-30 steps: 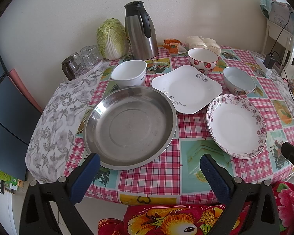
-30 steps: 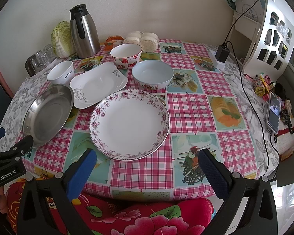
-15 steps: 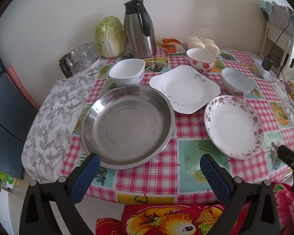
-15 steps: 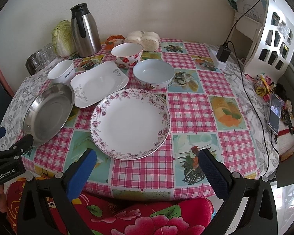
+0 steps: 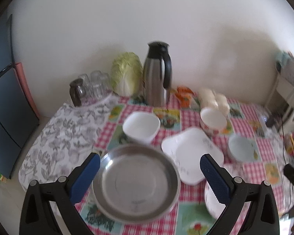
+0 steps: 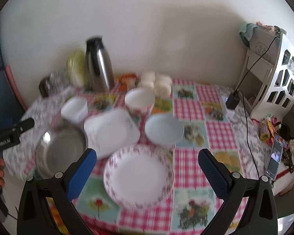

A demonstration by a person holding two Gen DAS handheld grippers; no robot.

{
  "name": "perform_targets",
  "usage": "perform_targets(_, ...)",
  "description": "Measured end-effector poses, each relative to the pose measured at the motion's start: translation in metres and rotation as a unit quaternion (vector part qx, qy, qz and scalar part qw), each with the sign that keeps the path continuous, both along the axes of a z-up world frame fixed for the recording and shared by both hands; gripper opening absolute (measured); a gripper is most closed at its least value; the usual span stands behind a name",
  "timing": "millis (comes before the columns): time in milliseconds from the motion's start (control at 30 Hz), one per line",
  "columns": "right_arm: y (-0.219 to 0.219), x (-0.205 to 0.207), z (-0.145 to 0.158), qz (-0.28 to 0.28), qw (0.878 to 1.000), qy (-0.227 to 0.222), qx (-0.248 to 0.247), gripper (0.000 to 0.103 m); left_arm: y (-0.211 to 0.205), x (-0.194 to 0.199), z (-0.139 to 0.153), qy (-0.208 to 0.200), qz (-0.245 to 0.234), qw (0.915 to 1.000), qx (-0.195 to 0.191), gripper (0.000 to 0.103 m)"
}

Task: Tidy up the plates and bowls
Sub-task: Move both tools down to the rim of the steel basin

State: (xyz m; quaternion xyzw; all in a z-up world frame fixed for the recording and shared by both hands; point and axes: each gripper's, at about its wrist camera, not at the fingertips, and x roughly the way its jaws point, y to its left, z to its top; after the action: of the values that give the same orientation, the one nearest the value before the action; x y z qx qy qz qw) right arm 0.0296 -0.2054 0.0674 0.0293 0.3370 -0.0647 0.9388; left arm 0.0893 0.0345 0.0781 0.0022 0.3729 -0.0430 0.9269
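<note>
Dishes all sit empty on the checkered tablecloth [image 6: 188, 105], both views blurry btw. Steel pan [image 5: 136, 186] is at the left near edge, nothing in it. Behind it a square white bowl [image 5: 141, 126], empty. Right of the pan there's the square white plate [image 5: 192, 153], wavy rim, bare, w/ its near-left corner just beside the pan rim, can't tell if touching. Floral plate [image 6: 139, 174] is the closest dish in the right wrist view, nothing on it. Behind that a pale blue bowl [image 6: 163, 130], empty, and further back a strawberry bowl [image 6: 139, 99], inside looks empty too. Blue bowl and floral plate are close but apart.

Along the wall at the back: steel thermos jug [image 5: 156, 74] upright, cabbage [image 5: 126, 76] to its left, some glasses [image 5: 94, 85] left of that, white buns [image 6: 156, 83] and an orange packet [image 6: 128, 78] right of the jug. Phone [image 6: 274, 159] lying at the far right edge, charger [image 6: 232, 99] w/ cable near the white shelf [image 6: 280, 74].

Claws: left gripper [image 5: 149, 176] is spread wide, blue pads either side of the pan in frame but hovering above, not touching or holding anything. Right gripper [image 6: 147, 173] same deal, wide apart, framing the floral plate from above, nothing in it.
</note>
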Motion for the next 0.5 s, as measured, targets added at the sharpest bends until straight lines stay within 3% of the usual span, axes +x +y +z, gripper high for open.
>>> perform_targets(167, -0.010, 0.024, 0.020, -0.014, 0.998, -0.046, 0.035, 0.103, -0.001, 0.027, -0.005, 0.002, 0.027, 0.9996, -0.012, 0.103)
perform_targets(300, -0.014, 0.036, 0.023, -0.017, 0.992, -0.100, 0.074, 0.103, -0.011, 0.042, -0.022, 0.003, 0.059, 0.9983, 0.002, 0.103)
perform_targets(500, -0.010, 0.068, 0.002, -0.006, 0.994, -0.076, 0.082, 0.103, -0.033, 0.057, -0.038, 0.010, 0.070, 0.9973, 0.021, 0.103)
